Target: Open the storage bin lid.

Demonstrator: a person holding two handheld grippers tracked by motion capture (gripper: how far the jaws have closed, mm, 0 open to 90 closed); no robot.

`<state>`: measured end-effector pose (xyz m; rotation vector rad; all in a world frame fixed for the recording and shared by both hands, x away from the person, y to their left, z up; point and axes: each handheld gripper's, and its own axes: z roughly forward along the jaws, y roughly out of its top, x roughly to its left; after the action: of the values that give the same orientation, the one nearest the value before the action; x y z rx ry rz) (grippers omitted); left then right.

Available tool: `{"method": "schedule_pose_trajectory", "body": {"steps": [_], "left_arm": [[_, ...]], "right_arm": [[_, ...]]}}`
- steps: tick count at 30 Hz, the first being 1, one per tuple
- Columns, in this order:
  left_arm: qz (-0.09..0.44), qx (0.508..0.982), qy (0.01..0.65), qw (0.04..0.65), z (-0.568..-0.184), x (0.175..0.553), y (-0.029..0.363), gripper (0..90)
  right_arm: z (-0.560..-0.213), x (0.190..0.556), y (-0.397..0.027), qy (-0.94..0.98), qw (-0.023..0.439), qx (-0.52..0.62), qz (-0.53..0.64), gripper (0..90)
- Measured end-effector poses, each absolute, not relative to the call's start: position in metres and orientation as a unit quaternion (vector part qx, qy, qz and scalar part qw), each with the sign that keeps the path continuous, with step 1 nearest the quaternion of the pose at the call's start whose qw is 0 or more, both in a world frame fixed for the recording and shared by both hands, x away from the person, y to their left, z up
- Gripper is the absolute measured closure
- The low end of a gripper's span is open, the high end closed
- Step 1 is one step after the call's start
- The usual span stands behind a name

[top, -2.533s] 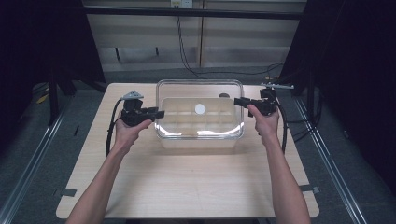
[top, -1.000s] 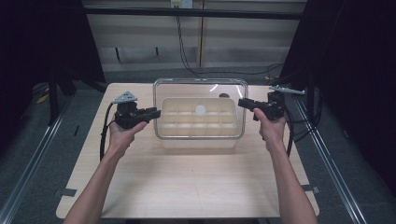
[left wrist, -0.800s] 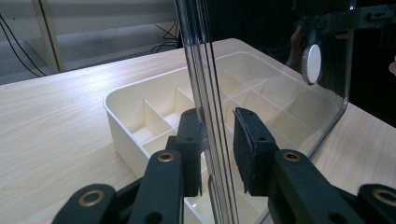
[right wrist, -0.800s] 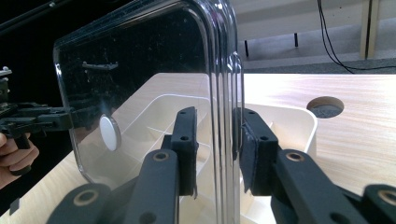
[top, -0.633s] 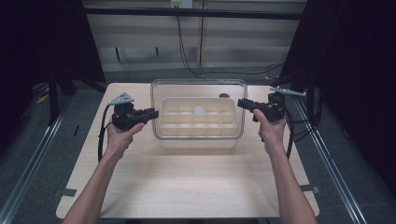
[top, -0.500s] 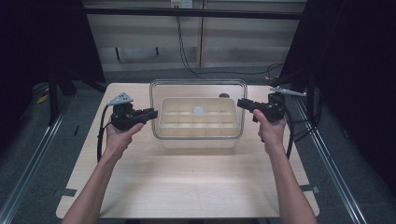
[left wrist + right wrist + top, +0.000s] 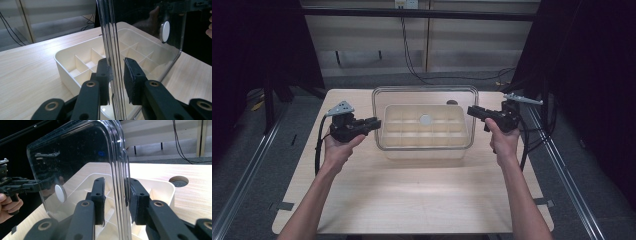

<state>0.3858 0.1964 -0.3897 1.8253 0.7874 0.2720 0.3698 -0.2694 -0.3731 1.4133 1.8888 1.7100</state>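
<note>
2 grippers, 1 clear plastic lid [image 7: 424, 97]: left gripper [image 7: 371, 123] pinches the lid's left edge, right gripper [image 7: 472, 110] pinches its right edge, pads pressed on the rim in both gripper views. Lid held above a cream divided organizer tray [image 7: 424, 135] (12-odd compartments) on the wooden table [image 7: 412, 195]. White round knob [image 7: 425, 119] at lid centre.

lid [image 7: 424, 95] above tray [image 7: 424, 137], on table [image 7: 412, 200]

Lid: clear plastic lid with a white round knob [image 7: 75, 170], standing on edge
Right gripper [image 7: 113, 202]: black jaws pinch the lid's rim
Box: cream plastic box with little compartments [image 7: 160, 188], below the lid
Table: light wooden table [image 7: 155, 172]
</note>
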Motion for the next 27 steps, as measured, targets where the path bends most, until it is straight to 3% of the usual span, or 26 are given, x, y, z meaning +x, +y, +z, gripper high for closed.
{"method": "schedule_pose_trajectory", "body": {"steps": [27], "left_arm": [[0.104,0.773,0.33,0.532,-0.394,0.365,0.202,76.2]], "right_arm": [[-0.381,0.346,-0.268,0.65,0.101,0.474,0.585,69.7]]}}
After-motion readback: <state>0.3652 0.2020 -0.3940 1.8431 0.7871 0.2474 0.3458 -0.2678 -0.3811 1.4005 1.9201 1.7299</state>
